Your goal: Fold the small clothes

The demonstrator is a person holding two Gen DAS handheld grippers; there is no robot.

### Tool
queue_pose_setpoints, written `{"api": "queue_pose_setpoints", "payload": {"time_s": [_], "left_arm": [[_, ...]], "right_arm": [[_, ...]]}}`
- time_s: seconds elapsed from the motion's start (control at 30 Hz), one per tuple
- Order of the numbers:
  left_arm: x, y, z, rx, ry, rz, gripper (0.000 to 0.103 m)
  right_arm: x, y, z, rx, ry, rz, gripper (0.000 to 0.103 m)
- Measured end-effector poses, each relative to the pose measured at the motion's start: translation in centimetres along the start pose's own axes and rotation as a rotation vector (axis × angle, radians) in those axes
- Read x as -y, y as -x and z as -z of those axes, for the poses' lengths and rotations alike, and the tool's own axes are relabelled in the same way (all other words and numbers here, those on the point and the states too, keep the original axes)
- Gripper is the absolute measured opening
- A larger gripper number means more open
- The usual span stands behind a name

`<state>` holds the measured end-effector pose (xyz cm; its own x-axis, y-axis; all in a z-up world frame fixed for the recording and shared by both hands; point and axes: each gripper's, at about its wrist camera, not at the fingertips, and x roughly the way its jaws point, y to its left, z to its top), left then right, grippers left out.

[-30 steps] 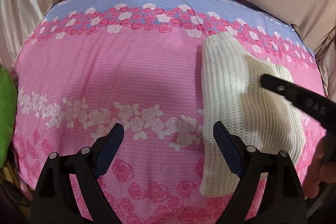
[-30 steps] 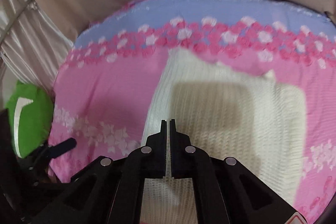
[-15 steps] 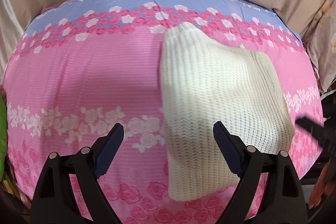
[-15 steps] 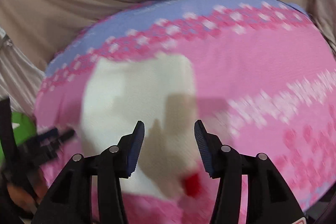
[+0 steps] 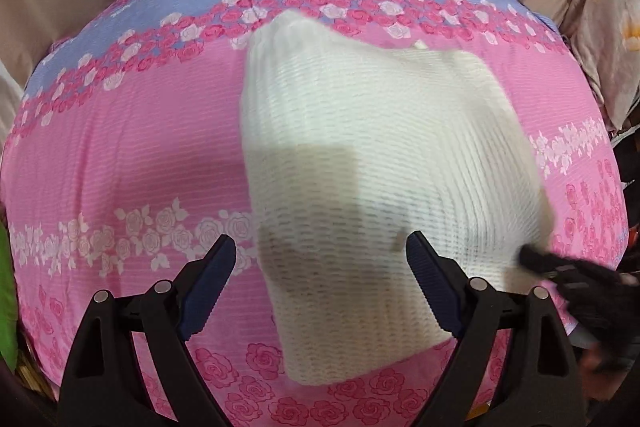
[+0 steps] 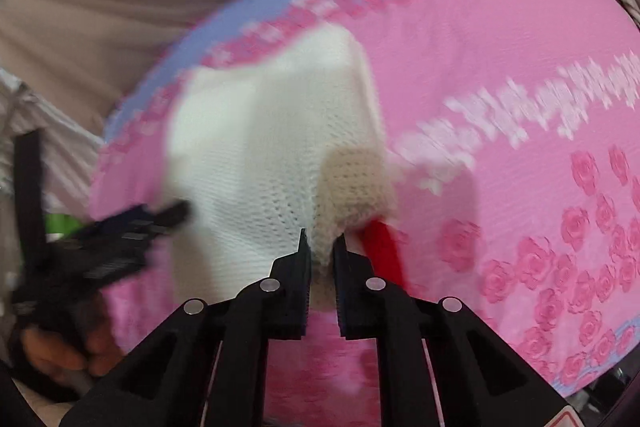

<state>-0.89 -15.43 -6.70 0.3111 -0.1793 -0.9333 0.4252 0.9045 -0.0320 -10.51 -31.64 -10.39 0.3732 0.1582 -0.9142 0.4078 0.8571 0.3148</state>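
The white knit garment (image 6: pixel 260 147) lies on the pink floral sheet (image 6: pixel 500 187), its near corner pinched as the right gripper (image 6: pixel 322 247) has just closed, so lift slowly while the left gripper (image 5: pixel 320 267) hovers wide open and empty.

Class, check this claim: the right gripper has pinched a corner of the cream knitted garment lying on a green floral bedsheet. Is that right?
Wrong on colour only. The bedsheet is pink with roses, as the right wrist view shows. The right gripper, its jaws having just closed, does pinch a corner of the cream knitted garment.
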Motion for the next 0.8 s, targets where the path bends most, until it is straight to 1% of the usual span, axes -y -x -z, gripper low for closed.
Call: {"api": "queue_pose_setpoints", "payload": {"time_s": [0.03,0.07,0.1,0.13,0.17,0.2,0.27,0.3,0.37,0.43,0.47,0.53,0.57,0.63,0.67,0.73,0.77,0.8], "left_arm": [[-0.1,-0.2,0.1,-0.005,0.005,-0.009,0.085],[-0.2,-0.3,0.1,-0.008,0.012,-0.019,0.085],[-0.5,-0.2,0.3,-0.003,0.025,-0.025,0.085],[-0.7,-0.1,0.3,0.001,0.031,-0.027,0.085],[-0.9,0.0,0.4,0.006,0.04,-0.031,0.085],[-1.1,0.0,0.5,0.008,0.048,-0.034,0.085],[-1.3,-0.1,0.5,0.005,0.058,-0.035,0.085],[-1.4,0.0,0.6,0.007,0.061,-0.037,0.085],[-1.5,0.1,0.6,0.015,0.069,-0.042,0.085],[-1.5,0.1,0.6,0.018,0.072,-0.043,0.085],[-1.4,0.2,0.6,0.021,0.071,-0.048,0.085],[-1.3,0.2,0.6,0.024,0.067,-0.05,0.085],[-1.3,0.2,0.6,0.027,0.062,-0.055,0.085],[-1.3,0.5,0.6,0.034,0.055,-0.063,0.085],[-1.3,0.6,0.6,0.039,0.057,-0.065,0.085],[-1.7,0.9,0.7,0.046,0.07,-0.066,0.085],[-2.0,0.9,0.7,0.047,0.084,-0.067,0.085],[-2.3,0.9,0.7,0.045,0.097,-0.067,0.085]], "right_arm": [[0.6,-1.1,0.3,-0.017,0.001,0.005,0.015],[1.0,-0.7,0.3,0.0,-0.025,-0.015,0.016],[0.9,0.5,0.2,0.013,-0.057,-0.031,0.017],[0.8,1.8,0.2,0.047,-0.068,-0.036,0.018],[0.5,3.4,0.2,0.097,-0.068,-0.03,0.022],[-0.2,5.3,0.2,0.155,-0.042,0.006,0.025],[-1.6,7.3,-0.1,0.217,0.034,0.08,0.027],[-2.4,8.0,-0.5,0.235,0.085,0.094,0.027],[-4.2,7.8,-1.2,0.232,0.139,0.057,0.027],[-5.2,5.9,-2.4,0.205,0.169,0.037,0.027],[-5.7,4.7,-2.5,0.179,0.18,0.04,0.026],[-5.7,0.2,-3.1,0.078,0.184,0.066,0.026],[-5.6,-1.4,-3.2,0.044,0.187,0.083,0.025],[-6.3,-0.9,-3.3,0.064,0.221,0.109,0.024],[-6.6,0.0,-3.6,0.077,0.226,0.103,0.024],[-6.7,3.0,-4.2,0.161,0.21,0.071,0.024],[-6.3,3.6,-4.7,0.178,0.201,0.071,0.03],[-5.6,4.2,-5.5,0.202,0.181,0.077,0.049]]}}
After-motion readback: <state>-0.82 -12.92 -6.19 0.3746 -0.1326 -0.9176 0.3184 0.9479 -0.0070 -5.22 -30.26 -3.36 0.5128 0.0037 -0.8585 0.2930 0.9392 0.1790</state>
